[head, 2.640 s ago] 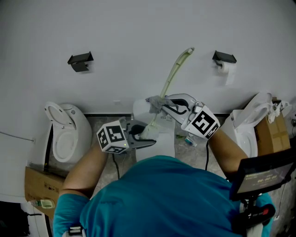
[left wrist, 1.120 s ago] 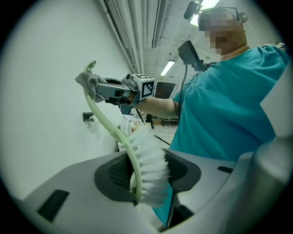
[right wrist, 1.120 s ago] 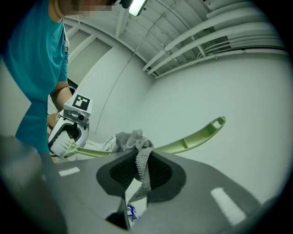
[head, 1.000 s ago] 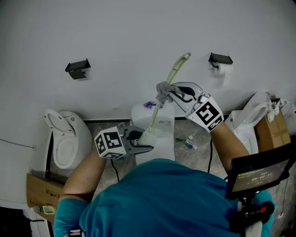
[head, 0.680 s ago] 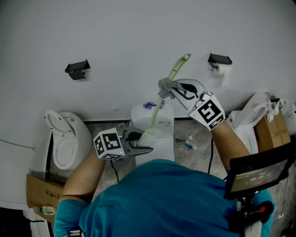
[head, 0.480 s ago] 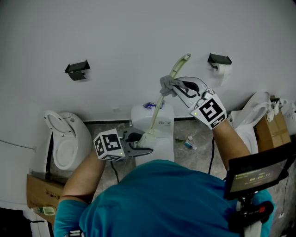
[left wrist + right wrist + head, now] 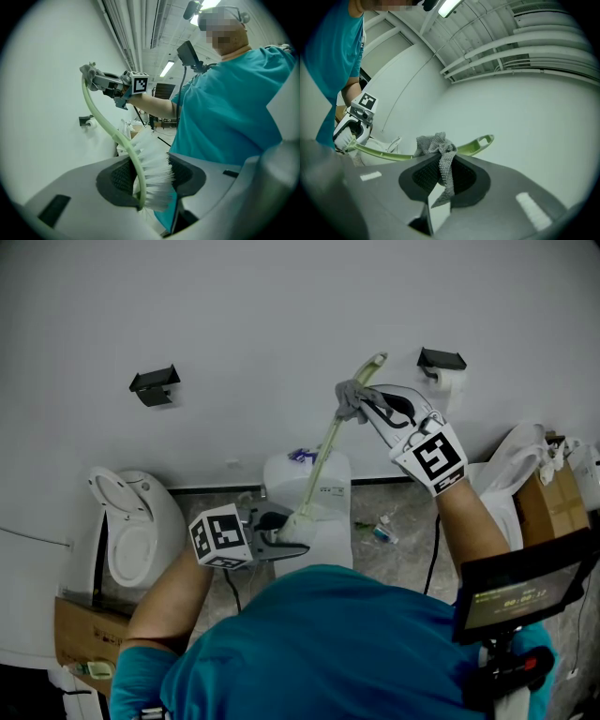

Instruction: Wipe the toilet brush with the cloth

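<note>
White wall (image 7: 234, 306) behind, grey stone-look floor (image 7: 398, 554) below; no tabletop in use, the work is held in the air. Task item: pale green toilet brush (image 7: 328, 442), curved handle slanting up from the left tool (image 7: 150, 182) to the right tool (image 7: 440, 174). The left tool is clamped on the brush head, with the spine and the white bristles (image 7: 157, 171) squeezed between its pads. Judged to be the anchor grip: it leaves the whole handle free for wiping. The right tool's jaws are closed on a grey cloth (image 7: 437, 146), whose tail hangs down between them. The bunched top of the cloth presses on the handle just short of its slotted tip (image 7: 476, 144). Judgement: the wipe is at the far end, and nearly all the shaft lies between the two tools. Outward: a white cistern-like unit (image 7: 323, 488) sits just beyond and below the left tool. A white toilet (image 7: 131, 517) with raised lid stands well to that tool's left. A paper roll holder (image 7: 450, 367) is on the wall just right of the right tool. A black bracket (image 7: 155, 385) is on the wall far to its left. A cardboard box (image 7: 80, 615) sits on the floor below and left of the left tool.
</note>
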